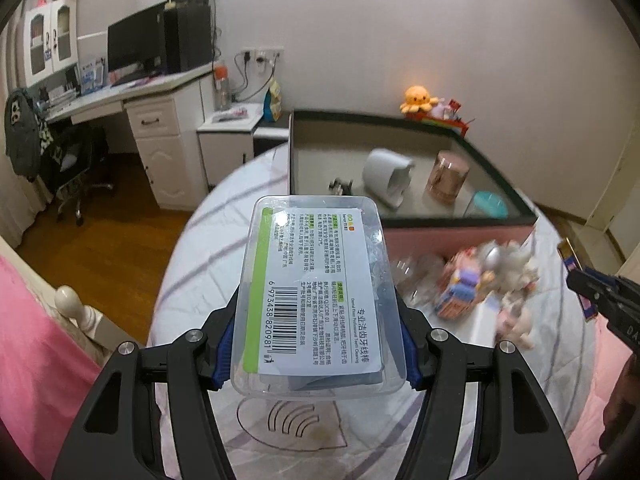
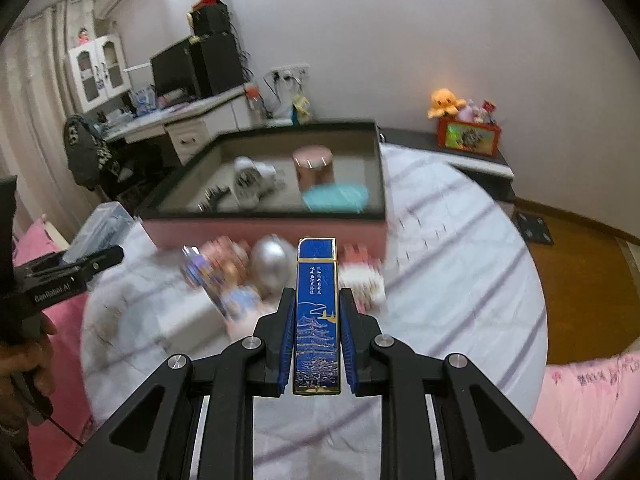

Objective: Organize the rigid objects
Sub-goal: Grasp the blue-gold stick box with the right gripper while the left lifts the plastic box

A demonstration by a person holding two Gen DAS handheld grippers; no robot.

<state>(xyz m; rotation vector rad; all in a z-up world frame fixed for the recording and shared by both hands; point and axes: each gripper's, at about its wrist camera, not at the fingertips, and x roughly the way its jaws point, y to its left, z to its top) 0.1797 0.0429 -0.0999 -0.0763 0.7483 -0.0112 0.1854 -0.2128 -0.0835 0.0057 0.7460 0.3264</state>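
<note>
My left gripper (image 1: 316, 344) is shut on a clear plastic floss box (image 1: 316, 292) with a barcode label, held above the round table. My right gripper (image 2: 317, 340) is shut on a slim blue box (image 2: 317, 312) with gold pagoda art, held upright. A pink box with a dark rim (image 1: 404, 224) stands ahead; it also shows in the right wrist view (image 2: 264, 228). It holds a white cup (image 1: 388, 176), a pink jar (image 1: 446, 176) and a teal lid (image 1: 490, 204). Loose toys (image 1: 480, 280) lie blurred in front of it, with a silver egg (image 2: 272, 264).
The table carries a striped white cloth (image 2: 440, 280). A desk with a monitor (image 1: 136, 44) and a chair (image 1: 60, 160) stand at the left. An orange plush octopus (image 1: 418, 98) sits on a shelf behind. Pink bedding (image 1: 36, 340) borders the table.
</note>
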